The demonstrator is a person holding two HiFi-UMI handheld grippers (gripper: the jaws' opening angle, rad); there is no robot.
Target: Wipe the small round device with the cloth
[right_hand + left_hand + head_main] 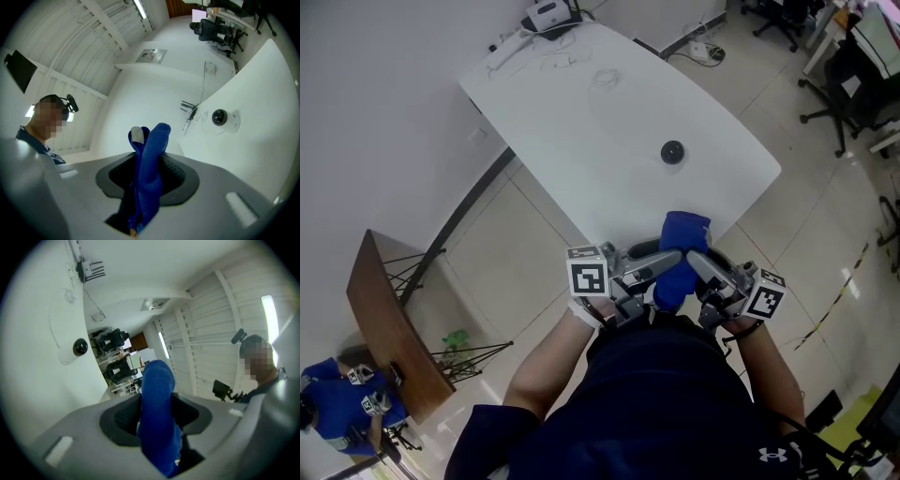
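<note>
Two hand-held grippers meet over the near edge of the white table (pixel 581 122), both on one blue cloth (pixel 682 246). The left gripper (pixel 652 269) comes in from 9 o'clock and the right gripper (pixel 697 269) from 3 o'clock, their tips close together with the cloth standing up between them.

In the left gripper view the jaws stand narrow. The dark ribbed pads lie against either side of the cloth, which fills the gap and rises above them in a rounded fold. In the right gripper view the jaws are likewise narrow and pinch the cloth. Here it is doubled into two upright layers, with a pale tag (pixel 137 135) at the top of the farther one. Its lower end hangs down through the slot beneath the pads.

The small round device (pixel 672 151), black from above, sits on the table at 12 o'clock from the cloth, well apart from it and from both grippers. At the table's far end, about 11 o'clock, lies a grey gadget (pixel 548 14) with loose cables. Office chairs (pixel 848 94) stand on the tiled floor (pixel 534 234) at 2 o'clock. A brown wooden board (pixel 389 328) is at 8 o'clock, and just past it a person in blue (pixel 337 403).
</note>
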